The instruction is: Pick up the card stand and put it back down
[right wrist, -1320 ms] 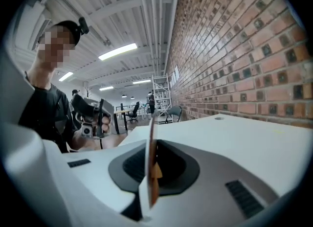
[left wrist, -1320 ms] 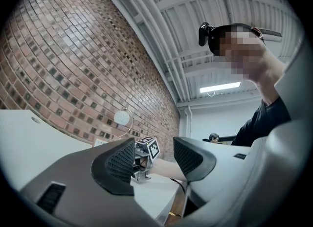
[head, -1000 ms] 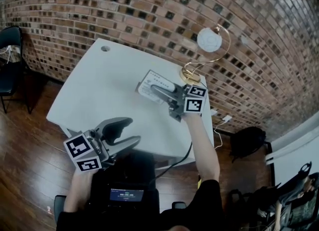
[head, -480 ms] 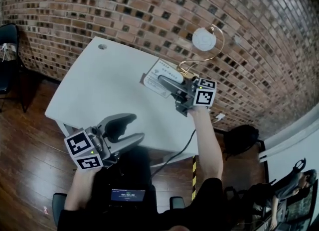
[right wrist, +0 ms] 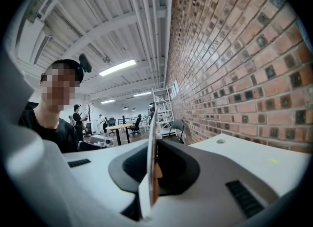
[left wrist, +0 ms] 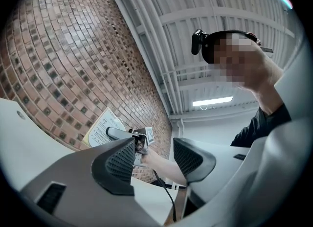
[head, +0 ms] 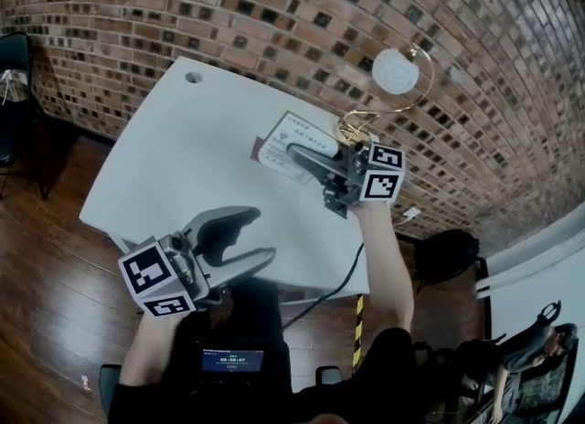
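Observation:
The card stand (head: 278,145) is a white printed card in a clear holder, held over the white table (head: 174,166) near the brick wall. My right gripper (head: 294,153) is shut on it from the right. In the right gripper view the card stand (right wrist: 152,157) shows edge-on, pinched between the pads of the right gripper (right wrist: 152,174). My left gripper (head: 254,237) hangs open and empty by the table's near edge. The left gripper view shows its own jaws (left wrist: 154,155) apart, and beyond them the card stand (left wrist: 99,127) in the right gripper (left wrist: 117,133).
A gold ring lamp with a white disc (head: 395,72) stands at the table's far right corner, just behind the card stand. The brick wall runs along the far side. The table has a cable hole (head: 194,77). A black chair (head: 13,75) stands at the left.
My right gripper has risen a little with the card stand in it. The left gripper has stayed near the table's front edge.

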`<state>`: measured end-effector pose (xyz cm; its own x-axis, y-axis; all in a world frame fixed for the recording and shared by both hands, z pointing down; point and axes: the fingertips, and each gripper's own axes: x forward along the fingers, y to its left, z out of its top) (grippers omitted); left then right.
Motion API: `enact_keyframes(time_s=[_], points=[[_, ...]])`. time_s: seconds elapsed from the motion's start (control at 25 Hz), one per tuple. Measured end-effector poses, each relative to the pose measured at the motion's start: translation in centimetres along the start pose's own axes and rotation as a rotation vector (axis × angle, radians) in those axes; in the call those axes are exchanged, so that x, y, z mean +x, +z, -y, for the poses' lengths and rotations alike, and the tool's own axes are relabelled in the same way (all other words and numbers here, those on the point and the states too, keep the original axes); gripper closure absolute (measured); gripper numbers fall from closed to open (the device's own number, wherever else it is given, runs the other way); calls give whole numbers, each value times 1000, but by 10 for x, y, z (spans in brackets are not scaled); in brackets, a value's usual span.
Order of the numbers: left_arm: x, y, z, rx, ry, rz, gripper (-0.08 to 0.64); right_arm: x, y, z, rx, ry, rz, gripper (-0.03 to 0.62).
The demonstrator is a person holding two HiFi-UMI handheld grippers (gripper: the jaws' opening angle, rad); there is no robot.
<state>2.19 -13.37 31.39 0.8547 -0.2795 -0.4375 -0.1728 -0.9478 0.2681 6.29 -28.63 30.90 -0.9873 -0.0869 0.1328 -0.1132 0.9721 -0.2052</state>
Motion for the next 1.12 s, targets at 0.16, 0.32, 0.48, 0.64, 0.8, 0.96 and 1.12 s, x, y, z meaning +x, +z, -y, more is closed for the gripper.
enact_keyframes(time_s=[0.16, 0.32, 0.48, 0.64, 0.8, 0.96, 1.12], points=[[8, -4, -18, -18, -11, 2, 319, 2, -4, 27, 22, 8, -1, 566], [18, -8, -33, -27, -12, -18, 319, -2, -8, 54, 45, 3, -6, 566], [24, -10, -42, -32, -20, -30, 319, -4, -12, 75, 31, -20, -17, 566], [34, -9, -48, -41, -33, -46, 319, -13, -21, 101, 52, -26, -36, 566], [40, -7, -56, -45, -41, -60, 319, -13, -18, 128, 56, -35, -34, 566], [38, -6, -73, -61, -21, -58, 319, -13, -24, 158, 79, -37, -46, 566], [39, -6, -91, -64, -15, -64, 319, -10, -32, 186, 92, -50, -61, 566]])
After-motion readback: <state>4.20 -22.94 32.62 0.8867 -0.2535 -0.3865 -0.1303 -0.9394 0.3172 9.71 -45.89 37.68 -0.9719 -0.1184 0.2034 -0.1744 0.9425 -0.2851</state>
